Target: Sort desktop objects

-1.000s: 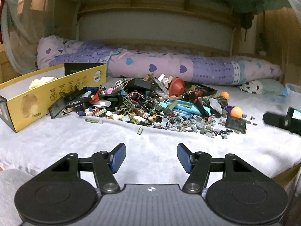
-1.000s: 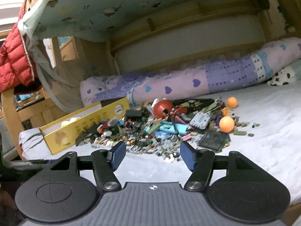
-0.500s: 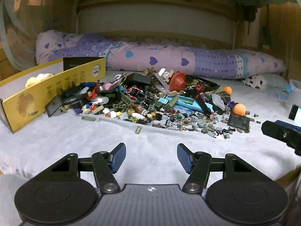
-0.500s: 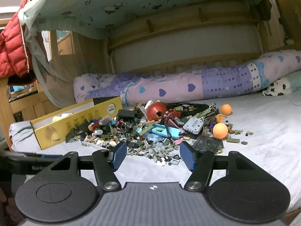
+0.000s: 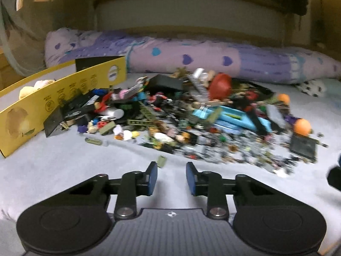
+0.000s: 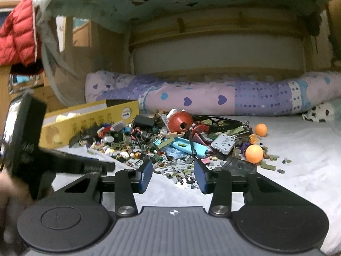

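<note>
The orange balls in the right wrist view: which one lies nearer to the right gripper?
The larger-looking orange ball, beside the grey studded plate, is nearer. The other ball lies farther back, toward the purple bedding.

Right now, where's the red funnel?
In the right wrist view the red funnel sits at the back of the toy pile, left of centre, just before the purple quilt and right of the yellow box.

Two orange balls (image 6: pixel 254 153), one yellow box (image 6: pixel 89 125), one red funnel (image 6: pixel 180 122).
</note>
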`<action>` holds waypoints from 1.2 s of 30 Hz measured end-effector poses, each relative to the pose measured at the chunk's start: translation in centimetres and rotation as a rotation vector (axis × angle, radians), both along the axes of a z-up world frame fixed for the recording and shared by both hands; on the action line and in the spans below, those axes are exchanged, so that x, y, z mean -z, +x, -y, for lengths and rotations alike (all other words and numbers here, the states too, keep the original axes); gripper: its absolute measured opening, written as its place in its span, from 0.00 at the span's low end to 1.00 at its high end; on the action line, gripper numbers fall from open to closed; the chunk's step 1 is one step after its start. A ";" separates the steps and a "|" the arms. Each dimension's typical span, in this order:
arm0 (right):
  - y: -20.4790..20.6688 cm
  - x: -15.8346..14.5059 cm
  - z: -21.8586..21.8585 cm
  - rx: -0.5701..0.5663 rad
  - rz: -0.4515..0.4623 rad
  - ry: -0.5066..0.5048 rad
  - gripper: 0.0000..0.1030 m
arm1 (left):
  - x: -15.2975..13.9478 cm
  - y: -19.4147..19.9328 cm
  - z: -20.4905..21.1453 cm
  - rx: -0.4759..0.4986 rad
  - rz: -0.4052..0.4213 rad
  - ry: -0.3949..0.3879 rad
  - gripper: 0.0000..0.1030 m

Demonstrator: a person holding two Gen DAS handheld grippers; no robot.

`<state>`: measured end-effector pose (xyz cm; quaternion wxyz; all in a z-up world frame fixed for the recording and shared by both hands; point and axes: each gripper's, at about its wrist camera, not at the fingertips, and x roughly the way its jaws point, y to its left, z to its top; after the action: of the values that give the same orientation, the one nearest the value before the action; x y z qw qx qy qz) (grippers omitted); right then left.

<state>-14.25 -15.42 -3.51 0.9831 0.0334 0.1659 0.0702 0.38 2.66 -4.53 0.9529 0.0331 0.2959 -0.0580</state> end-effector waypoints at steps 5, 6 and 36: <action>2.2 1.0 -1.0 -0.021 -0.035 -0.053 0.43 | 1.0 2.4 -0.9 -0.041 0.015 0.028 0.26; 2.7 1.3 -0.9 -0.024 -0.060 -0.043 0.43 | 1.3 2.7 -0.9 -0.043 0.011 0.033 0.26; 9.8 5.1 -2.4 0.053 -0.238 -0.044 0.44 | 4.2 1.1 1.1 0.107 0.101 0.139 0.07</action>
<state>-4.45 -13.00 -8.59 0.9585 0.0244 0.2818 0.0361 1.53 1.57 -8.72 0.9576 0.1179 0.2485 -0.0863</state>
